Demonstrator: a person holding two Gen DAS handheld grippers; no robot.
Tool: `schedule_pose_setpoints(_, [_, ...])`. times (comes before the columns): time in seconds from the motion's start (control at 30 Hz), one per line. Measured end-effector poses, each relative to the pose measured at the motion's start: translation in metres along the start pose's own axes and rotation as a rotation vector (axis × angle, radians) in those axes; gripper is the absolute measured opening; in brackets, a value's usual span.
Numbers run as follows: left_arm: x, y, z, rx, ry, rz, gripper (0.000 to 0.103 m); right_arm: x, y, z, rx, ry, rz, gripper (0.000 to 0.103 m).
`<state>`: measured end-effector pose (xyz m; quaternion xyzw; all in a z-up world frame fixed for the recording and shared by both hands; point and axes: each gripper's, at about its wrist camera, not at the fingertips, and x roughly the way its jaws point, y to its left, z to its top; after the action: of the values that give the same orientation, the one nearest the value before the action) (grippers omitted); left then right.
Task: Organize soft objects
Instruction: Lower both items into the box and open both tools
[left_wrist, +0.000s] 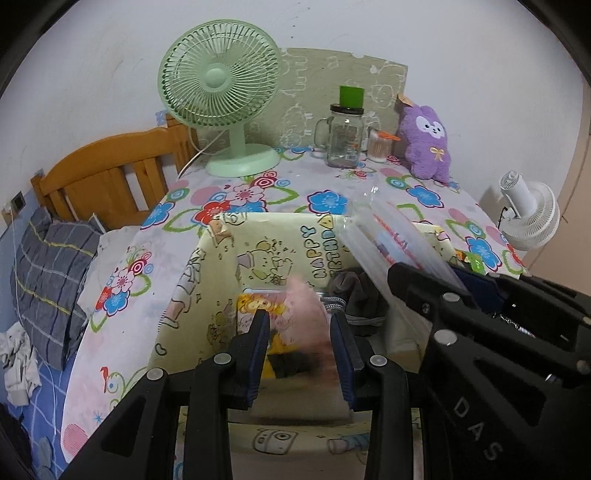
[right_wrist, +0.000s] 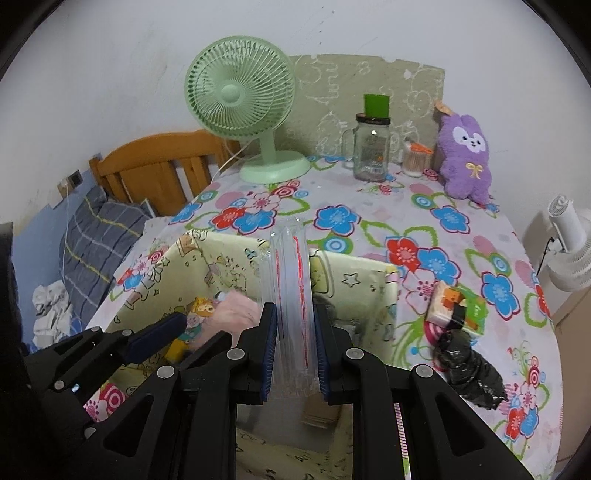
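Note:
My left gripper (left_wrist: 299, 317) hangs over the yellow cartoon fabric box (left_wrist: 218, 258). A blurred pink fluffy thing (left_wrist: 308, 310) is between its blue pads. It touches the right pad and leaves a gap at the left one, so the jaws stand open around it. In the right wrist view the pink fluffy thing (right_wrist: 236, 306) lies low in the box (right_wrist: 207, 254) beside the left gripper (right_wrist: 201, 328). My right gripper (right_wrist: 294, 308) is shut on a flat clear plastic packet (right_wrist: 293, 273) with red print, held upright over the box. The same packet (left_wrist: 388, 240) and right gripper (left_wrist: 443, 277) show at right.
Dark clothes (left_wrist: 354, 295) and a yellow packet (left_wrist: 255, 304) lie in the box. At the table's back stand a green fan (left_wrist: 218, 96), a glass jar (left_wrist: 343, 136) and a purple plush (left_wrist: 428, 144). A tissue pack (right_wrist: 458, 306) and black bag (right_wrist: 469, 369) lie right of the box. A bed (left_wrist: 110, 173) is left.

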<state>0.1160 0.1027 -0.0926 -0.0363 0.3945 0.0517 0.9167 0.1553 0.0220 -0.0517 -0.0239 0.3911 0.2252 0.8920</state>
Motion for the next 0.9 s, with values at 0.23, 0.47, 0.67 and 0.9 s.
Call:
schedule_pose_setpoints(0.23, [0.003, 0.005, -0.002, -0.020, 0.017, 0.007, 0.045, 0.008, 0.004, -0.001, -0.001, 0.026, 0.030, 0.022])
schedule_pose_setpoints(0.47, [0.001, 0.003, -0.002, -0.007, 0.032, 0.008, 0.053, 0.012, 0.004, -0.004, 0.008, 0.056, 0.060, 0.032])
schedule_pose_setpoints(0.67, [-0.007, -0.002, -0.003, 0.002, 0.013, 0.007, 0.069, 0.003, 0.001, -0.004, 0.008, 0.022, 0.044, 0.069])
schedule_pose_setpoints(0.9, [-0.012, -0.011, -0.002, 0.016, 0.004, 0.008, 0.076, -0.008, -0.005, -0.004, 0.000, -0.004, 0.029, 0.079])
